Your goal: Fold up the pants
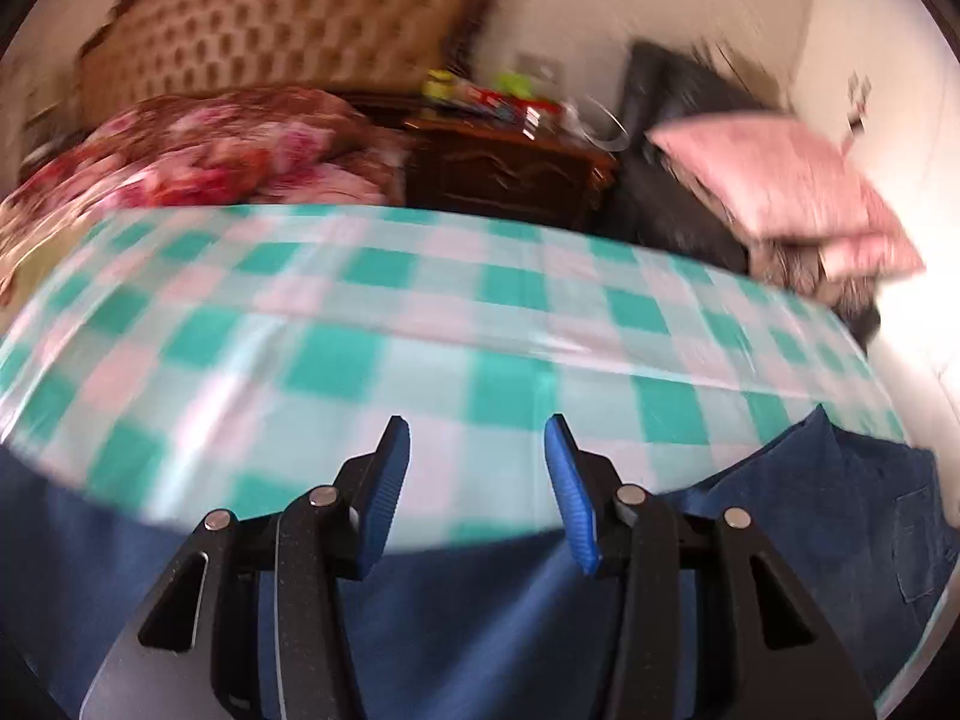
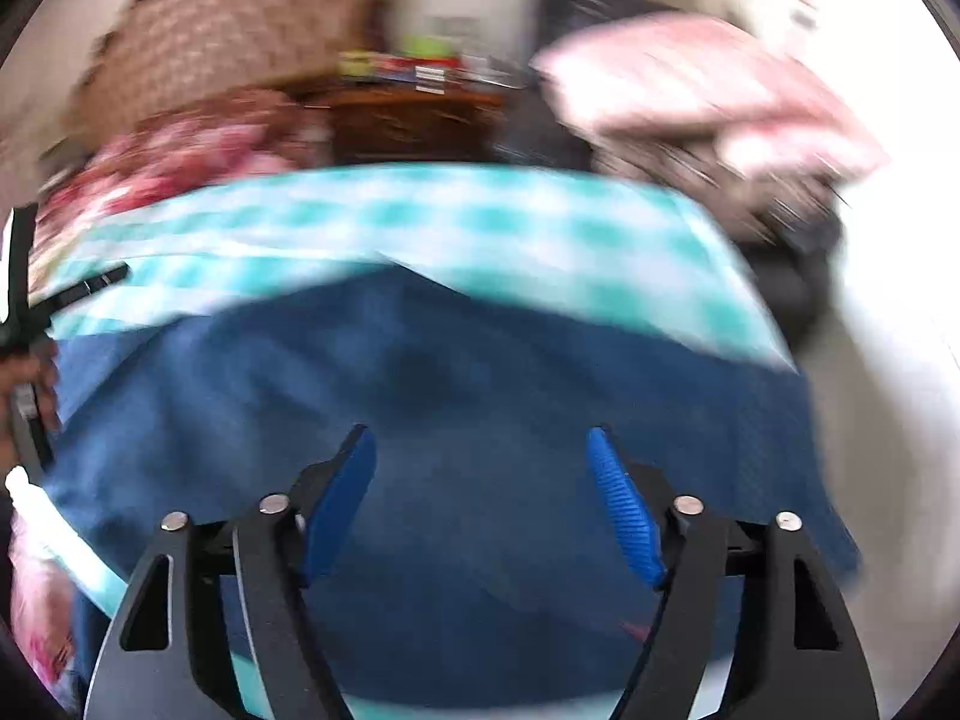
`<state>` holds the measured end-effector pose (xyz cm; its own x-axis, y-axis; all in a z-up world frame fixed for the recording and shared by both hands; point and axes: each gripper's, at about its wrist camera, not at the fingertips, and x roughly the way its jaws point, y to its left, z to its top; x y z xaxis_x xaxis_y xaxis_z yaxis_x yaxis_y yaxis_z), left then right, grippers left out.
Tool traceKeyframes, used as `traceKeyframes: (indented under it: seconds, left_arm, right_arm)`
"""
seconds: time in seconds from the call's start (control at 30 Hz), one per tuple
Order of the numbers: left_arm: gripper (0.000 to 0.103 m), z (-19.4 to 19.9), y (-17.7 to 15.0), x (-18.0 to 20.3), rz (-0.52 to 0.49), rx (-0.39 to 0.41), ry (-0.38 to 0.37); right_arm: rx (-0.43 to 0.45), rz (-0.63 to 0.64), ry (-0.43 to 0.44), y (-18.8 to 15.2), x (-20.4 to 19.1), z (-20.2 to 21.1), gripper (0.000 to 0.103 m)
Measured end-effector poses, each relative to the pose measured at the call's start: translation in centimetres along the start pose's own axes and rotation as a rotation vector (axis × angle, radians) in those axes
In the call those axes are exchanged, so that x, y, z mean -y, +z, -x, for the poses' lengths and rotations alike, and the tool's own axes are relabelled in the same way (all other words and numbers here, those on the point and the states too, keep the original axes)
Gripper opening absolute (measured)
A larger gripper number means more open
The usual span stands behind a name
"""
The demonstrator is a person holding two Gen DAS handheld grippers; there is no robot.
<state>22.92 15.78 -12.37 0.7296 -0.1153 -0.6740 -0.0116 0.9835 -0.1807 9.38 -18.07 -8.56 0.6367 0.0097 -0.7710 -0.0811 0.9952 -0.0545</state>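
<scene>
Left wrist: left claw (image 1: 477,483) apart, empty; blue pants (image 1: 468,618) lie on checked bed (image 1: 336,312), below the claw.
Right wrist: right claw (image 2: 480,495) apart, empty, above pants (image 2: 456,372); soft, limp, medium-heavy denim; pinch waistband or hem edge.

Blurring across both views, smearing the clutter on the far nightstand (image 1: 510,165) beyond telling. Running out of sight at the near edge: blue pants (image 2: 456,420). Hiding pants behind gripper bodies.
</scene>
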Motion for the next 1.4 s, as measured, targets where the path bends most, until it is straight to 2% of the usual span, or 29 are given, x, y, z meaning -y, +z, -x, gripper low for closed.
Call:
traceKeyframes:
  seconds: [0.07, 0.1, 0.13, 0.2, 0.27, 0.3, 0.33, 0.37, 0.4, 0.43, 0.5, 0.57, 0.6, 0.67, 0.73, 0.83, 0.93, 1.0, 1.07, 1.1, 1.13, 1.2, 1.23, 1.27, 1.33, 1.4]
  left_arm:
    - [0.045, 1.5, -1.5, -2.1, 0.008, -0.009, -0.022]
    - [0.045, 2.1, -2.5, -3.1, 0.003, -0.021, -0.039]
    - [0.044, 2.4, -3.3, -3.6, -0.011, -0.039, -0.055]
    - [0.043, 2.0, -5.1, -4.7, -0.083, -0.083, -0.046]
    - [0.043, 1.0, -5.8, -5.8, -0.113, -0.129, -0.032]
    - [0.031, 0.4, -5.9, -6.6, -0.120, -0.148, -0.015]
    - [0.017, 0.5, -5.7, -7.6, -0.117, -0.140, -0.001]
    - [0.015, 0.5, -5.4, -9.1, -0.113, -0.150, 0.101]
    - [0.015, 0.9, -5.3, -10.6, -0.091, -0.138, 0.167]
    - [0.021, 1.4, -5.4, -12.4, -0.045, -0.126, 0.188]
    - [0.025, 2.6, -6.1, -16.0, 0.076, -0.110, 0.123]
    - [0.044, 4.3, -6.3, -17.4, 0.066, -0.052, 0.110]
    - [0.053, 5.2, -6.4, -18.4, 0.047, -0.025, 0.161]
    - [0.052, 6.7, -6.7, -21.1, 0.057, 0.008, 0.232]
    - [0.052, 8.1, -6.9, -23.8, 0.070, 0.025, 0.243]
    - [0.051, 8.7, -6.5, -26.9, 0.016, -0.009, 0.254]
    - [0.051, 8.0, -4.7, -28.3, -0.020, -0.038, 0.179]
    - [0.051, 6.9, -3.1, -28.9, -0.033, -0.059, 0.169]
    - [0.039, 5.6, -2.4, -28.6, -0.073, -0.107, 0.163]
    - [0.023, 5.0, -2.1, -28.5, -0.084, -0.133, 0.148]
    - [0.012, 4.5, -2.0, -28.6, -0.089, -0.145, 0.147]
    - [0.009, 4.0, -1.8, -28.9, -0.074, -0.156, 0.157]
    - [0.004, 4.3, -1.6, -29.3, -0.047, -0.134, 0.183]
    - [0.004, 4.5, -1.6, -29.8, -0.018, -0.123, 0.185]
    - [0.003, 4.7, -1.7, -30.7, 0.050, -0.106, 0.194]
    - [0.000, 4.3, -2.2, -31.2, 0.051, -0.115, 0.292]
  right_arm:
    - [-0.004, 0.075, 0.104, 2.8, -5.6, -3.1, 0.054]
    - [-0.015, 0.113, 0.153, 3.8, -8.4, -5.0, 0.045]
    - [-0.033, 0.143, 0.173, 4.5, -10.7, -6.8, 0.034]
    - [-0.054, 0.164, 0.185, 5.4, -13.5, -9.5, 0.029]
    - [-0.066, 0.185, 0.123, 6.2, -15.4, -12.5, 0.029]
    - [-0.076, 0.194, 0.095, 6.2, -15.5, -13.3, 0.028]
    - [-0.095, 0.201, 0.037, 6.1, -15.5, -14.5, 0.023]
    - [-0.102, 0.197, -0.003, 5.7, -15.2, -15.0, 0.022]
    - [-0.091, 0.176, -0.005, 5.6, -14.5, -15.1, 0.022]
    - [-0.089, 0.153, -0.029, 5.6, -13.7, -15.2, 0.024]
    - [-0.085, 0.154, -0.051, 5.6, -13.6, -15.2, 0.027]
    - [-0.073, 0.179, -0.091, 5.4, -14.1, -15.2, 0.029]
    - [-0.067, 0.198, -0.119, 5.2, -14.4, -15.1, 0.029]
    - [-0.058, 0.219, -0.151, 5.2, -14.9, -15.1, 0.030]
    - [-0.053, 0.214, -0.170, 5.1, -14.9, -15.0, 0.033]
    - [-0.054, 0.157, -0.188, 5.3, -14.8, -14.3, 0.033]
    - [0.011, 0.089, -0.073, 5.3, -15.8, -11.9, 0.035]
    - [0.024, 0.089, -0.017, 5.2, -17.0, -11.4, 0.035]
    - [0.012, 0.123, 0.008, 5.0, -18.6, -11.7, 0.035]
    - [0.008, 0.137, 0.008, 5.0, -19.2, -12.0, 0.035]
    - [0.001, 0.146, 0.000, 4.9, -19.6, -12.4, 0.035]
    - [-0.024, 0.142, -0.017, 4.7, -19.8, -13.3, 0.035]
    - [-0.040, 0.133, -0.028, 4.5, -19.6, -13.8, 0.035]
    - [-0.034, 0.131, -0.033, 4.2, -19.5, -13.9, 0.037]
    - [-0.013, 0.142, -0.070, 3.9, -19.5, -13.9, 0.048]
    - [-0.009, 0.142, -0.078, 3.8, -19.5, -14.1, 0.050]
